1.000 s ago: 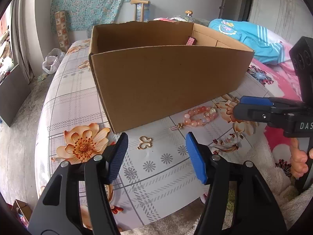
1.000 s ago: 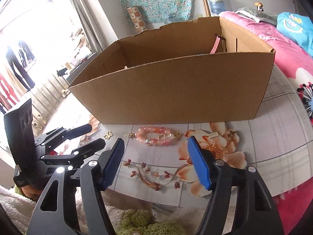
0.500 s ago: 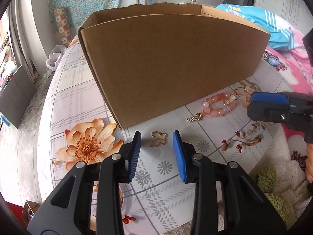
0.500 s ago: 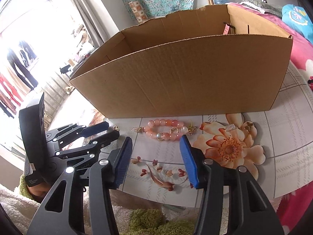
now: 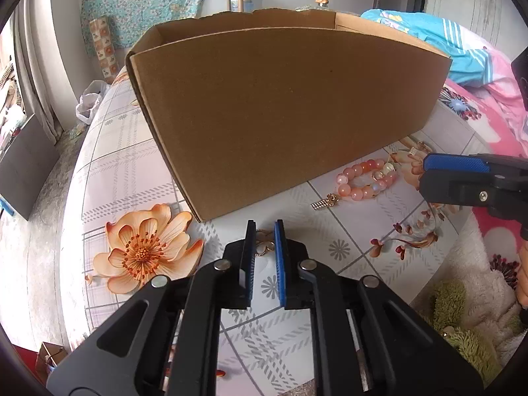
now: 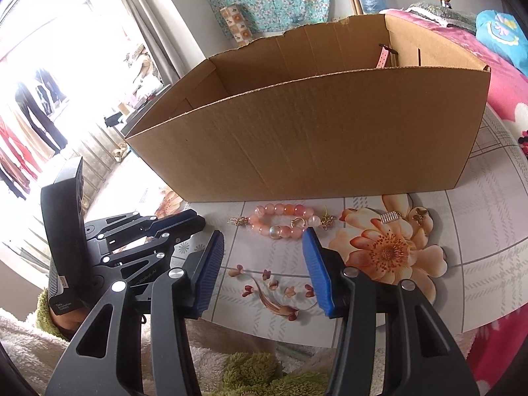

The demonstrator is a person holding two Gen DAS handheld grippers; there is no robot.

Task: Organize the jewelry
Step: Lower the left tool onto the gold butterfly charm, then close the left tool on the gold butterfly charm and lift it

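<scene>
Gold shows between the pads of the left gripper: it is the small butterfly charm, lying on the table just in front of the box corner. A second ago these jaws stood wide apart with the charm lying free ahead of them; half a second ago they were half closed around it; now they are clenched on the charm, which still rests on the tablecloth. The box looks larger and nearer in the left view than before.

The right gripper is half open and holds nothing. Its jaws were wider a second ago and have stayed as they are since the half-second frame. It hovers over the near edge of the table, and the pink bead bracelet lies just beyond its fingertips, between them and the box wall, not touching the pads. To the right of the bracelet, on the printed orange flower, lie a small bar charm and a tiny gold charm. Inside the box, at its far right corner, a pink strap leans against the wall.
</scene>
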